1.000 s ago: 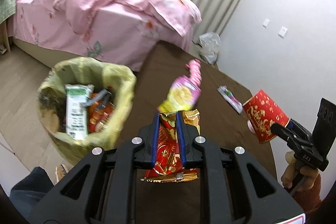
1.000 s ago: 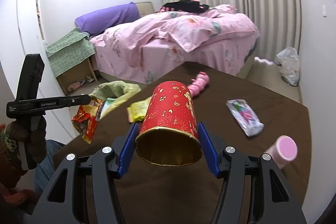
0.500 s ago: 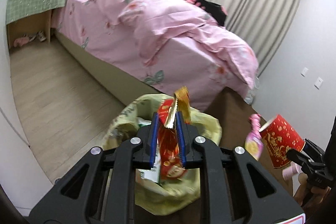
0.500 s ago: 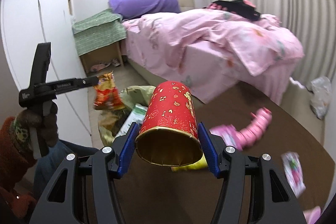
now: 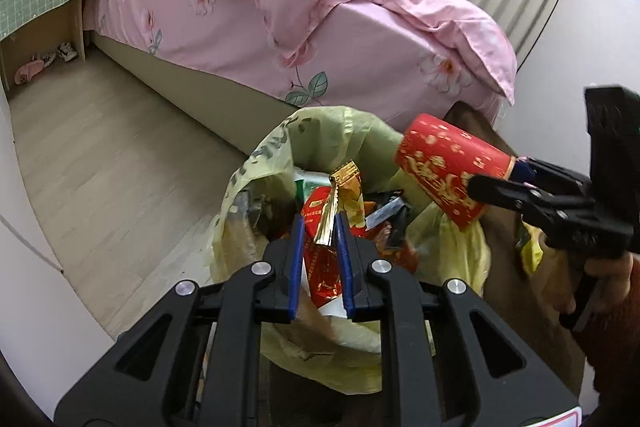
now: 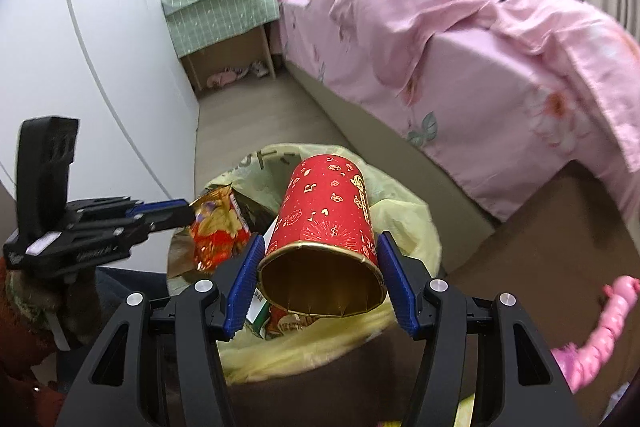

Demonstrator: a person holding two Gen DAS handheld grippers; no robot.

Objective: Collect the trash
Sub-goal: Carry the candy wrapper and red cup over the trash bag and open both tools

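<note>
Within the last second both grippers have swung off the brown tabletop [image 6: 520, 247] and over to the yellow bin bag [image 5: 320, 131], which is the landmark for everything below. A second ago the bag sat off to the side of the left wrist view; now its mouth fills the middle of both views.

The left gripper [image 5: 319, 223] is clamped on a red and gold snack wrapper [image 5: 326, 223], pinched between narrow jaws, and the wrapper hangs directly above the bag's open mouth, over the rubbish already inside. The right gripper [image 6: 320, 259] holds a red paper cup [image 6: 326, 211] on its side, jaws spread wide and pressing on both flanks of its rim, open end toward the camera. The cup sits above the bag's rim on the tabletop side, partly over the mouth.

My reading is that 2 items are at the drop point: the wrapper looks ready for release, while the cup may need to go slightly further over the mouth so it does not catch the rim.

A pink wrapper [image 6: 592, 339] lies on the tabletop, well apart from the bag, not yet collected
</note>
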